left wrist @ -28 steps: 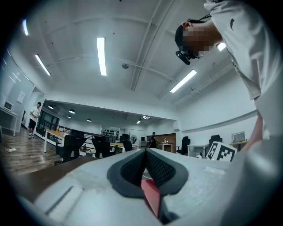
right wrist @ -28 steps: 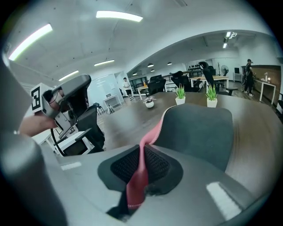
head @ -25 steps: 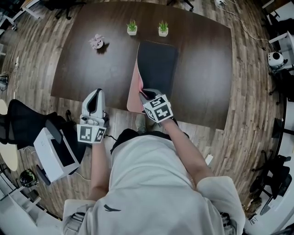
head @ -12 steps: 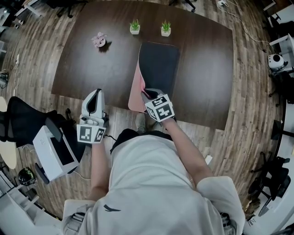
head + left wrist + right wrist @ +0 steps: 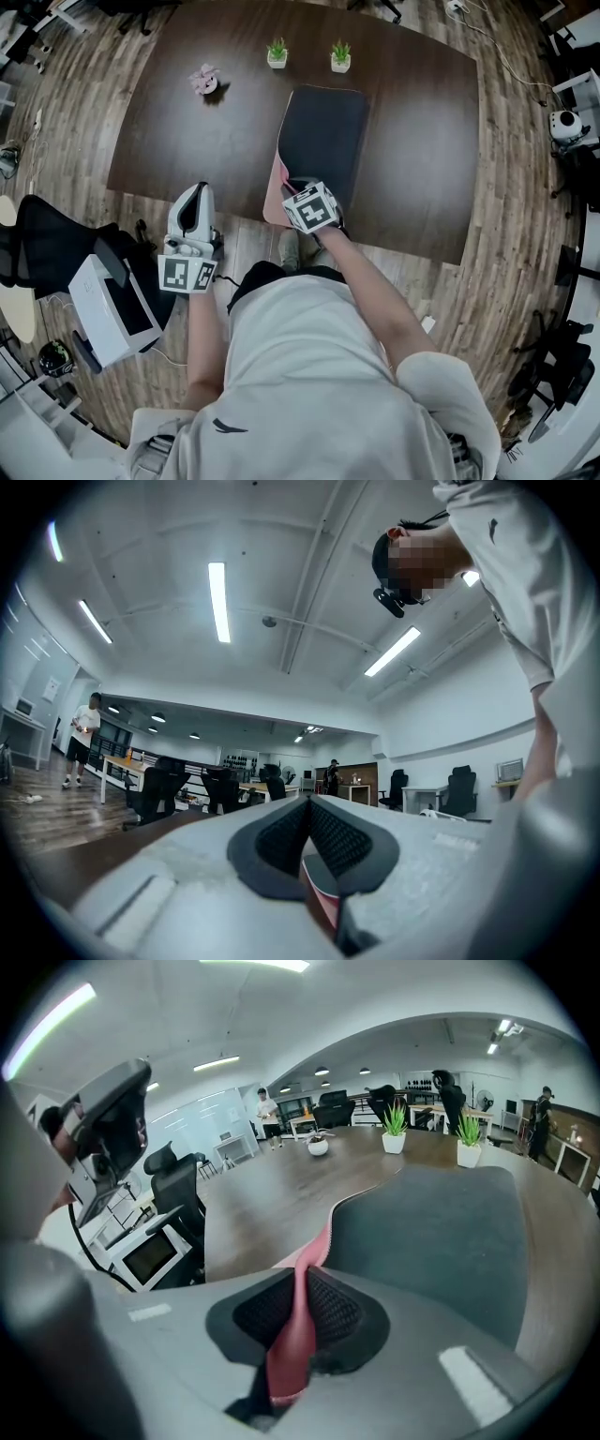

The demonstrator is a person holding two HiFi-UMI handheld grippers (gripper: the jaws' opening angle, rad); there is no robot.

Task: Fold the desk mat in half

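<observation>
Down on the floor (image 5: 75, 112) at the far left of the head view, a black office chair (image 5: 42, 248) stood next to a white box-like appliance (image 5: 112, 314) with a dark front panel. Just right of them the left gripper (image 5: 195, 192) was held by the near edge of the dark wooden table (image 5: 187, 131), its marker cube turned toward the person. Its own view looked up at the ceiling lights, and there its two ribbed pads were pressed together with nothing between them. On the far side of the table sat a small pot of pink flowers (image 5: 204, 82). To its right were two green plants in white pots, one (image 5: 277, 54) beside the other (image 5: 340, 58). Directly in front of those plants lay the desk mat (image 5: 323, 136), right of the table's middle, its dark face up and its length running from near the plants to the table's near edge. Along its near left edge the pink side showed, lifted off the wood. The right gripper (image 5: 293, 187) was at that raised corner. In its own view the pink edge stood upright between the ribbed pads, which gripped it while the jaws were beginning to ease apart. The dark sheet stretched away to the right toward the plants. Past the table's right end, a small white rounded object (image 5: 562, 122) of a kind I could not make out sat on a pale surface, and dark office chairs (image 5: 562, 356) stood on the floor nearer the person
</observation>
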